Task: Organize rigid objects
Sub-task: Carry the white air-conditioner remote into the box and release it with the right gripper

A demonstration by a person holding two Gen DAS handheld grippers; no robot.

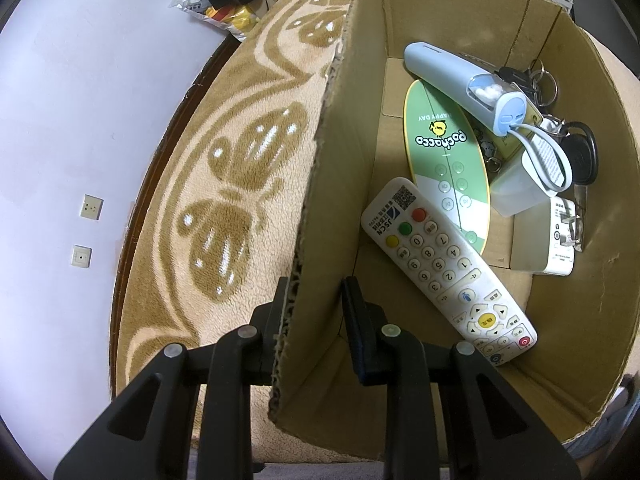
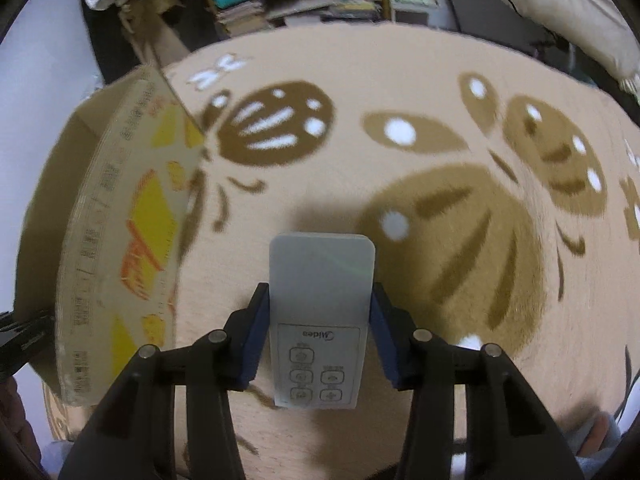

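left wrist view: looks steeply down along the left gripper (image 1: 316, 320) from close above the cardboard box (image 1: 420, 12), into its inside, with the butterfly-pattern carpet (image 1: 224, 184) beside it.
right wrist view: looks forward and down along the right gripper (image 2: 320, 320), low over the same carpet (image 2: 400, 80).
shared: the carpet and the box, seen from outside at left (image 2: 120, 220).

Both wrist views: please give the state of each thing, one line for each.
Cardboard box: open on top, its wall between the left gripper jaws.
White remote: lying in the box, buttons up.
Midea remote: clamped in the right gripper, above the rug.
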